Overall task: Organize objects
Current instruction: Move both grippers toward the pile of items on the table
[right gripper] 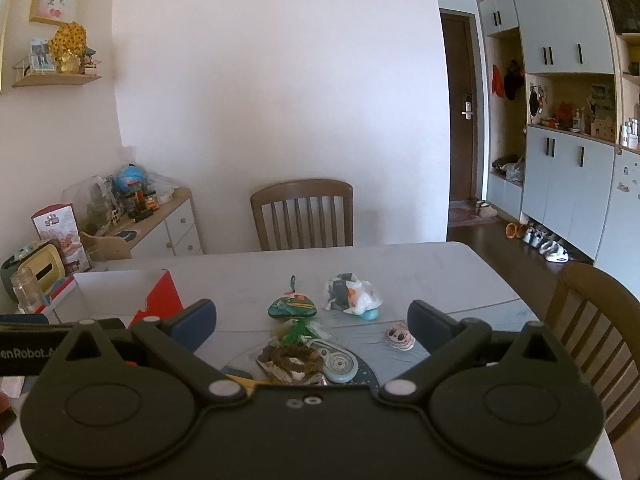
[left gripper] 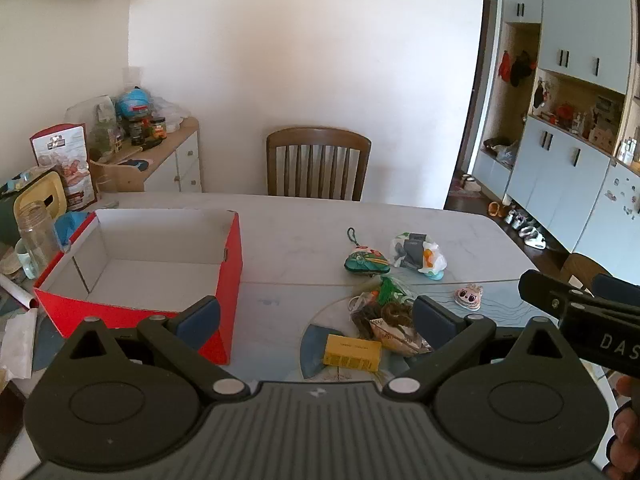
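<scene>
A red box (left gripper: 224, 280) with a white, empty inside stands on the left of the table; its corner (right gripper: 160, 296) shows in the right wrist view too. Right of it lies a pile of small things: a green pouch (left gripper: 366, 262) (right gripper: 292, 307), a crumpled white packet (left gripper: 420, 254) (right gripper: 352, 294), a small pink doll face (left gripper: 468, 294) (right gripper: 400, 336), a brown hair tie (left gripper: 396, 314) (right gripper: 296, 358) on snack wrappers, a yellow box (left gripper: 352, 353) and a tape dispenser (right gripper: 338, 364). My left gripper (left gripper: 316, 316) hangs open above the table's near edge. My right gripper (right gripper: 312, 322) is open over the pile, holding nothing.
A wooden chair (left gripper: 318, 164) stands behind the table (left gripper: 288, 236), another chair (right gripper: 600, 320) at its right. A glass jar (left gripper: 38, 232) and clutter sit left of the box. A cabinet (left gripper: 172, 160) with jars is at the back left.
</scene>
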`<state>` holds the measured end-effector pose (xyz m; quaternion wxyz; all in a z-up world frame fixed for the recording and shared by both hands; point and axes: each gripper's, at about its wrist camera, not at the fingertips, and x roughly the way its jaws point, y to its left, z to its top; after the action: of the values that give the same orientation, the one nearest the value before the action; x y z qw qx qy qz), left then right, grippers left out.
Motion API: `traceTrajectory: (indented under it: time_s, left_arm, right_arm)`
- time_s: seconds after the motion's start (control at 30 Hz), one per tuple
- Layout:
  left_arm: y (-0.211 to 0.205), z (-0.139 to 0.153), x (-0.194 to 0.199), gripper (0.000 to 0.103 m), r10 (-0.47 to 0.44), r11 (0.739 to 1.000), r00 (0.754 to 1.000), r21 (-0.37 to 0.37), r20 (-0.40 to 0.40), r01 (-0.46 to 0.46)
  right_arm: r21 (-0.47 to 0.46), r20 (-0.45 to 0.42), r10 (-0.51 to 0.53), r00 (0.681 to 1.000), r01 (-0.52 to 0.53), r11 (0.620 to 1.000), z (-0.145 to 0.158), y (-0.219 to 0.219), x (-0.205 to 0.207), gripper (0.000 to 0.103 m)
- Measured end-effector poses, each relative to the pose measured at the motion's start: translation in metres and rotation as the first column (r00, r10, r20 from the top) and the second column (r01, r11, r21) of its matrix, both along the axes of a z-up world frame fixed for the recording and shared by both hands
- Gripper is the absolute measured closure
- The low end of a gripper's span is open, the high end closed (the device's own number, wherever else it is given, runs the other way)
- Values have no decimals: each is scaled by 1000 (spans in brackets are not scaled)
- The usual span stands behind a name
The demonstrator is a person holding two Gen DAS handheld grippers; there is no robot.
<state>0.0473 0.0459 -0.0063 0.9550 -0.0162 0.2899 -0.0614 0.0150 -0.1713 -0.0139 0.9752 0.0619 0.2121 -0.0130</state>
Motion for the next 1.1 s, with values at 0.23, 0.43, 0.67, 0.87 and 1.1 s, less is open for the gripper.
traceTrajectory:
  time_s: [0.23, 0.43, 0.67, 0.87, 1.1]
  left_arm:
    - [6, -3, 11, 0, -18, 1000, 1000, -8, -9, 17]
    - [11, -7, 23, 0, -48, 999, 999, -17, -12, 48]
    - [17, -18, 41, 0, -120, 993, 993, -9, -22, 120]
    - [16, -41, 58, 0, -191, 982, 979, -16, -67, 190]
    - [-7, -77, 76, 0, -232, 972, 964, 12, -130, 235]
  right_arm:
    - [-9, -10, -11, 1000, 11, 1000, -2, 5, 7, 2]
    - [-13, -23, -26, 999, 26, 1000, -4, 7, 15, 2]
    - [-12, -64, -67, 996, 66, 998, -11, 6, 30, 2]
    - [-25, -114, -100, 989, 97, 995, -24, 5, 41, 3]
    - [-60, -166, -111, 980, 102, 993, -41, -11, 56, 3]
